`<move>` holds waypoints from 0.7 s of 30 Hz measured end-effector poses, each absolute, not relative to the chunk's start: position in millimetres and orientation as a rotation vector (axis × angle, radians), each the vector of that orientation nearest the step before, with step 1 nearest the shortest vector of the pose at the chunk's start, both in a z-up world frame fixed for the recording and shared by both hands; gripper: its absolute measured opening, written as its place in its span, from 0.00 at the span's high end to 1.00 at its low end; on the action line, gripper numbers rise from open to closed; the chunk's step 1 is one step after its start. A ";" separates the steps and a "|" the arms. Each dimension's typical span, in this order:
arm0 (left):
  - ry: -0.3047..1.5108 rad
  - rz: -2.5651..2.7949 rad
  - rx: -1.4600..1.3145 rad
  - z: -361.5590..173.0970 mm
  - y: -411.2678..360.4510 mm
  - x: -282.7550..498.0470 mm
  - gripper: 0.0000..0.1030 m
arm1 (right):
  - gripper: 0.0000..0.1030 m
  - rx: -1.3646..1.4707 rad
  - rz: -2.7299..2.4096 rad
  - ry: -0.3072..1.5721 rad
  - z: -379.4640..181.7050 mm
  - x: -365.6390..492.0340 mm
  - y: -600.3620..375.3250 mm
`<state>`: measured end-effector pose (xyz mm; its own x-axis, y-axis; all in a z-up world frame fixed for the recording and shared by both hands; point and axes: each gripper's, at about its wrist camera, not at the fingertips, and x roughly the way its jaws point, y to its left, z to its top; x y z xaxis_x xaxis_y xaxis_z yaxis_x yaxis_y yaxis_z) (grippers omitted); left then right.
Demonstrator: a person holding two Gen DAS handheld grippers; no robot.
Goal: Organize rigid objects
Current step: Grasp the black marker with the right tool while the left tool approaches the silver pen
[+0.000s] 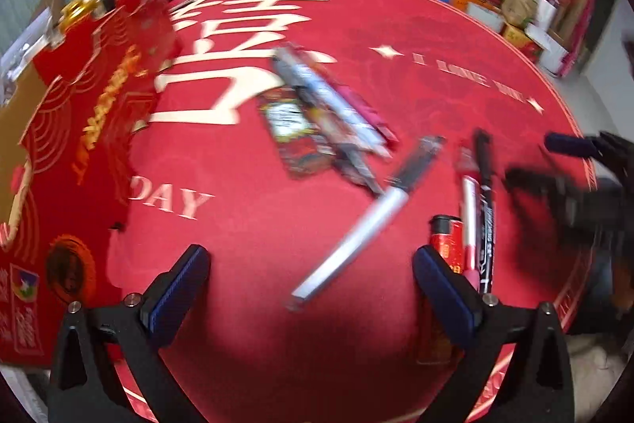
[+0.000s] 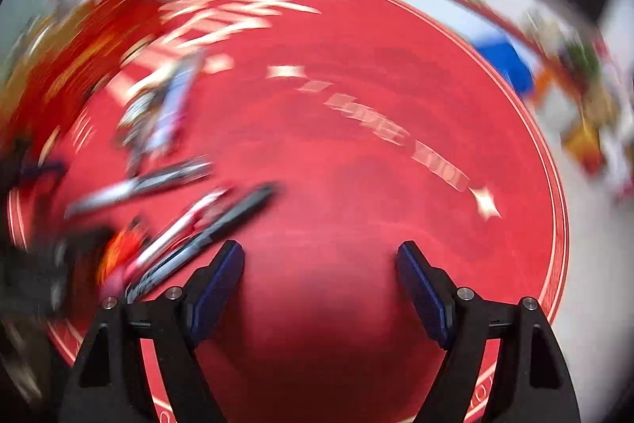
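Both grippers hang over the red round mat (image 1: 356,363) with jaws spread and empty, seemingly ready to pick: the left gripper (image 1: 311,272) frames a silver-and-black pen (image 1: 356,236) lying slanted. 2 markers (image 1: 477,221) and a red lighter (image 1: 447,244) lie just beside it; the right gripper (image 2: 319,266) is over bare mat.

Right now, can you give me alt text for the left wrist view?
The open left claw hovers over a red mat, a silver pen lying between its tips. Markers and a lighter sit right; a red box stands left.
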<state>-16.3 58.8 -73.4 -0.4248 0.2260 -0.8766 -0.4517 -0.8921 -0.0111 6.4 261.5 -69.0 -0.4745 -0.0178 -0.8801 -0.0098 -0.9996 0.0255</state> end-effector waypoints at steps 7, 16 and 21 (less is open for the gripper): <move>0.377 2.280 -1.282 -67.0 91.9 7.9 0.00 | 0.21 1.660 -2.688 -0.302 -59.9 32.1 288.2; 0.397 2.261 -1.342 -71.8 80.5 -13.6 0.00 | 0.21 1.651 -2.674 -0.081 -67.4 31.8 248.9; 0.338 2.178 -1.271 -70.2 92.4 10.4 0.00 | 0.21 1.643 -2.667 -0.047 -67.2 34.8 252.1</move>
<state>10.4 92.4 -70.2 -0.3713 0.3601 -0.8558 -0.6025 -0.7947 -0.0730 34.8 252.1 -67.2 -0.4499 -0.0229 -0.8928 -0.0089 -0.9995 0.0301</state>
